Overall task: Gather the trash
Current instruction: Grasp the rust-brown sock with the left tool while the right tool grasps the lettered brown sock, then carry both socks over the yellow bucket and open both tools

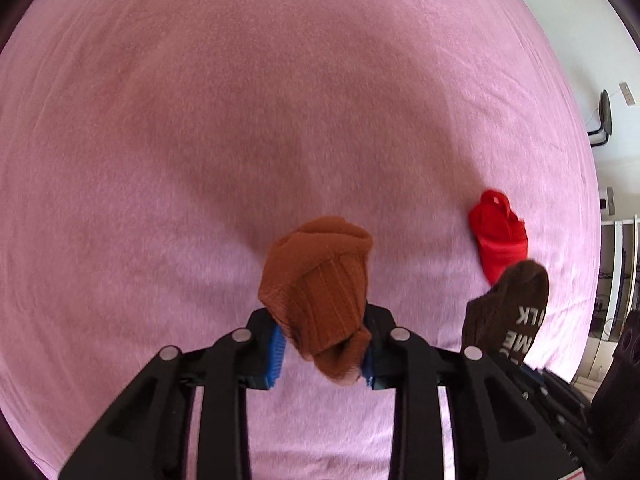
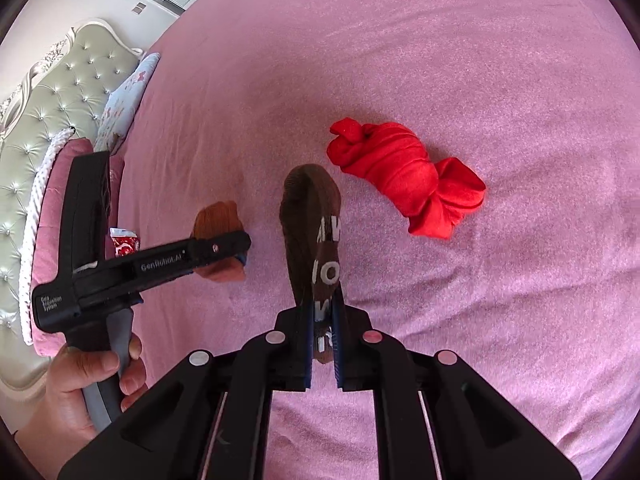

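Observation:
My left gripper (image 1: 323, 354) is shut on an orange-brown ribbed sock (image 1: 320, 280) and holds it above the pink bedspread (image 1: 200, 120). My right gripper (image 2: 322, 354) is shut on a dark brown sock with white letters (image 2: 314, 224), which stands up between the blue pads. That brown sock also shows at the right of the left wrist view (image 1: 508, 312). A knotted red sock bundle (image 2: 404, 176) lies on the bedspread ahead and right of the right gripper; it also shows in the left wrist view (image 1: 498, 234). The left gripper (image 2: 236, 246) with the orange sock (image 2: 218, 218) shows at the left of the right wrist view.
A tufted grey-green headboard (image 2: 60, 100) and pillows (image 2: 124, 96) stand at the far left. A small red-and-white wrapper (image 2: 125, 242) lies on the bed by the pillows. White wall, a shelf (image 1: 620, 272) and a chair (image 1: 604, 120) lie beyond the bed's right edge.

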Motion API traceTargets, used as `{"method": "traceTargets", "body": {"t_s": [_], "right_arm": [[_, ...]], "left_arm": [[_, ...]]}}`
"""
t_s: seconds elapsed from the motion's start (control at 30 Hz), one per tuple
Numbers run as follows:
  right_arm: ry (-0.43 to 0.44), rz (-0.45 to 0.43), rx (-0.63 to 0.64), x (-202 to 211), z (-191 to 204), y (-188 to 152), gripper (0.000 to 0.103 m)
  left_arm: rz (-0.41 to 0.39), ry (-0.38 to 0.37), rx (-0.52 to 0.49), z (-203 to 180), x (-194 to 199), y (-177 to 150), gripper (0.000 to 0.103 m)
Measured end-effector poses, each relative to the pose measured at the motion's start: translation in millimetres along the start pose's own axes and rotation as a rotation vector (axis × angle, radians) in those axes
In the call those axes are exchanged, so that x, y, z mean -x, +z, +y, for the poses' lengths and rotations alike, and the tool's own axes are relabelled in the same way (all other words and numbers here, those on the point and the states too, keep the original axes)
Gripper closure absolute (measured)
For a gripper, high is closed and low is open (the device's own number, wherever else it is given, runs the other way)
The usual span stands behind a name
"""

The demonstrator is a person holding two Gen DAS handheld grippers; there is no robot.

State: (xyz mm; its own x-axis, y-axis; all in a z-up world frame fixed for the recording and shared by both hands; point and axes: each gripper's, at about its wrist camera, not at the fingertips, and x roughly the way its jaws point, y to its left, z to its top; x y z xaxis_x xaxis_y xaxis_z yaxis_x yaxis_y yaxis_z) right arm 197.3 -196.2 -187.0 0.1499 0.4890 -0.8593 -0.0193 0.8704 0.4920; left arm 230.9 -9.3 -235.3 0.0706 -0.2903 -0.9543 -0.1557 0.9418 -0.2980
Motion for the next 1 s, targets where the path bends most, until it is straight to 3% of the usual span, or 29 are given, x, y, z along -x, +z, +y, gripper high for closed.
{"method": "traceTargets", "body": {"t_s": [0.27,0.7,1.0], "right_arm": [[-0.04,-0.023,-0.037,43.3,-11.5,-71.8,0.095],[-0.108,-0.189,-0.263,122.6,-43.6,-195.1,0.095],[-0.148,-0.261,-0.407,189.7,-117.4,-296.0,0.095]], "left_arm": [[0.07,-0.052,-0.166,-38.4,14.0,-102.1,0.074],[0.111,-0.075,-0.49,-101.0,42.4,-213.5,0.073],[0.181,-0.105,-0.683,-191.9,30.3,-305.4,0.073]]}}
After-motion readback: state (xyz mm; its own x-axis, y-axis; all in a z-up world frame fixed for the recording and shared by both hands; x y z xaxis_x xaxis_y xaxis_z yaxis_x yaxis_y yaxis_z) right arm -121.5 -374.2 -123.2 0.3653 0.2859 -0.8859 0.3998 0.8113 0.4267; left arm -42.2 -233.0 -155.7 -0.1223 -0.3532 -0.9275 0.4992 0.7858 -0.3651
